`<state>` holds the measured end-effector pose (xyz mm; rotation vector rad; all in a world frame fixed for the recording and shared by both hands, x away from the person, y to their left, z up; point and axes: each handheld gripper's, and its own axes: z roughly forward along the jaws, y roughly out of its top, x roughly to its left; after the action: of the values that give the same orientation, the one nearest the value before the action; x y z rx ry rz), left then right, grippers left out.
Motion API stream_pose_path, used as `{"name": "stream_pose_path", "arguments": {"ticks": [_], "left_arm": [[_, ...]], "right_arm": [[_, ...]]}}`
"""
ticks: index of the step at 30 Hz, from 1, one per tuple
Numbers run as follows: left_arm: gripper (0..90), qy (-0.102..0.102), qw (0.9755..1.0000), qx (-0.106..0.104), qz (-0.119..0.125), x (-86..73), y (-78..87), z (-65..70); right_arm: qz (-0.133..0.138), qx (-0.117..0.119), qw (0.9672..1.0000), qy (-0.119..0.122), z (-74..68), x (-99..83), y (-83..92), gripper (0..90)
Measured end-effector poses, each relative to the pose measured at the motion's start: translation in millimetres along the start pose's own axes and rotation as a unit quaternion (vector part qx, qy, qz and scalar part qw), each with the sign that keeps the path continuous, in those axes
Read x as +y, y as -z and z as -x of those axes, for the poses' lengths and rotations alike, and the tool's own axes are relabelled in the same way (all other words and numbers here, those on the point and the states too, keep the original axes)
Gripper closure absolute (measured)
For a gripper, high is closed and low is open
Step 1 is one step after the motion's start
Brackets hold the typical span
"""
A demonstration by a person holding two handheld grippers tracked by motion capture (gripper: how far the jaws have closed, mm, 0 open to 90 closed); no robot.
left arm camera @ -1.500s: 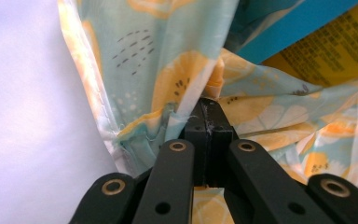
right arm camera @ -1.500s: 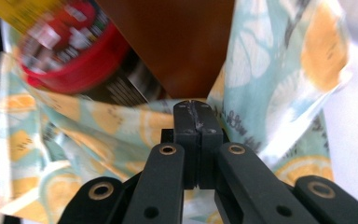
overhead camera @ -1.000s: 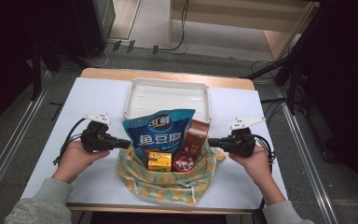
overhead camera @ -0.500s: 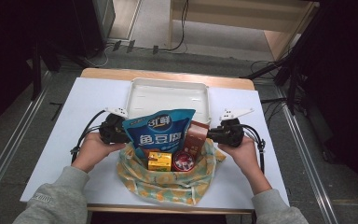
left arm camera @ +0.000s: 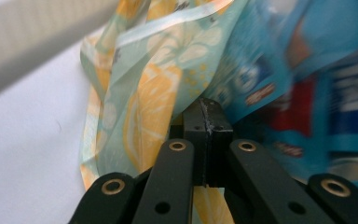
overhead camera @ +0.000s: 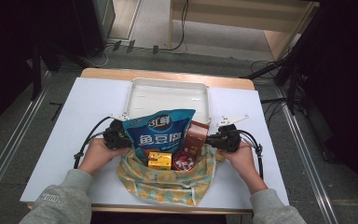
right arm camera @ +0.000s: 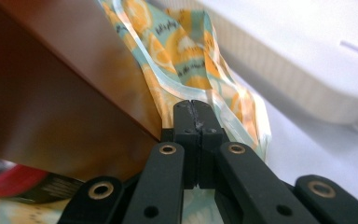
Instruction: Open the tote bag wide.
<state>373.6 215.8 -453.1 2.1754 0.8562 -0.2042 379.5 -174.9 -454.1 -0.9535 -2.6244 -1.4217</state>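
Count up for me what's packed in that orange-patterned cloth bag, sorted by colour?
Blue: 1, the big snack pouch
Brown: 1, the box
Yellow: 1, the small packet
Red: 1, the round tin
Total: 4 in the cloth bag

Left claw and right claw face inward, both jaws pressed together.

A soft cloth bag is pale mint green, printed with orange and yellow citrus slices and edged in white. The large foil snack pouch is bright blue with white lettering. Beside it stand a reddish-brown carton, a small yellow box and a red round tin. The plastic tray is off-white, the worktop white.
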Motion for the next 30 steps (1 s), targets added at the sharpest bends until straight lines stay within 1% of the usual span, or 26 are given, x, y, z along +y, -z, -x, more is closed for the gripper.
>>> {"name": "stream_pose_path", "arguments": {"ticks": [3,5,6,10,11,14,17,19,21,22,23,24,25,27,28,30], "left_arm": [[90.0,0.004,1.0,-0.004,0.0,-1.9,-2.1,-2.9],[90.0,0.001,1.0,-0.006,0.002,-3.1,-4.6,-4.4],[90.0,0.003,1.0,-0.007,0.003,-4.0,-5.9,-5.2],[90.0,0.005,1.0,-0.008,0.0,-6.7,-9.1,-8.8],[90.0,0.005,1.0,-0.008,0.001,-7.2,-9.5,-9.3],[90.0,0.0,1.0,0.0,0.0,-8.8,-10.5,-10.6],[90.0,0.002,1.0,-0.005,0.003,-10.0,-10.7,-13.0],[90.0,0.002,1.0,-0.006,0.004,-10.2,-10.6,-13.0],[87.8,0.0,1.0,-0.005,0.002,-9.3,-8.9,-12.5],[85.2,0.001,1.0,-0.004,0.003,-8.7,-7.5,-12.0],[82.3,0.005,1.0,-0.005,0.003,-7.7,-5.2,-11.3],[80.9,0.003,1.0,-0.005,0.007,-6.8,-2.9,-11.1],[79.6,0.005,0.9999,-0.005,0.007,-6.1,-0.7,-10.1],[77.6,0.004,1.0,-0.003,0.008,-5.3,2.9,-8.5],[76.2,0.003,1.0,-0.003,0.004,-4.7,4.9,-8.1],[73.3,-0.001,1.0,-0.003,0.005,-4.4,8.2,-6.7]], "right_arm": [[-0.009,0.0,1.0,-0.005,3.6,-4.1,-3.6,90.0],[-0.011,0.003,0.9998,-0.014,6.6,-6.4,-5.6,90.0],[-0.012,0.004,0.9998,-0.017,7.6,-7.3,-6.3,90.0],[-0.015,0.004,0.9998,-0.012,10.3,-10.4,-10.4,90.0],[-0.015,0.004,0.9997,-0.016,10.9,-10.8,-11.5,90.0],[-0.023,0.005,0.9996,-0.018,12.4,-12.3,-14.8,90.0],[-0.031,0.005,0.9994,-0.012,14.2,-13.8,-18.4,90.0],[-0.039,0.007,0.999,-0.018,15.9,-14.7,-20.7,90.0],[-0.043,0.007,0.9985,-0.033,17.0,-13.5,-19.6,89.2],[-0.037,0.006,0.9986,-0.036,16.2,-11.7,-17.1,88.2],[-0.029,0.003,0.999,-0.034,14.5,-10.0,-13.8,87.0],[-0.024,-0.003,0.9993,-0.027,12.3,-8.2,-10.4,85.5],[-0.02,-0.009,0.9996,-0.019,10.6,-6.8,-7.4,84.6],[-0.011,-0.012,0.9997,-0.017,8.4,-5.2,-2.6,81.4],[-0.008,-0.018,0.9997,-0.016,8.1,-4.7,-0.7,79.2],[0.0,-0.026,0.9996,-0.013,8.2,-3.4,3.3,74.9]]}}
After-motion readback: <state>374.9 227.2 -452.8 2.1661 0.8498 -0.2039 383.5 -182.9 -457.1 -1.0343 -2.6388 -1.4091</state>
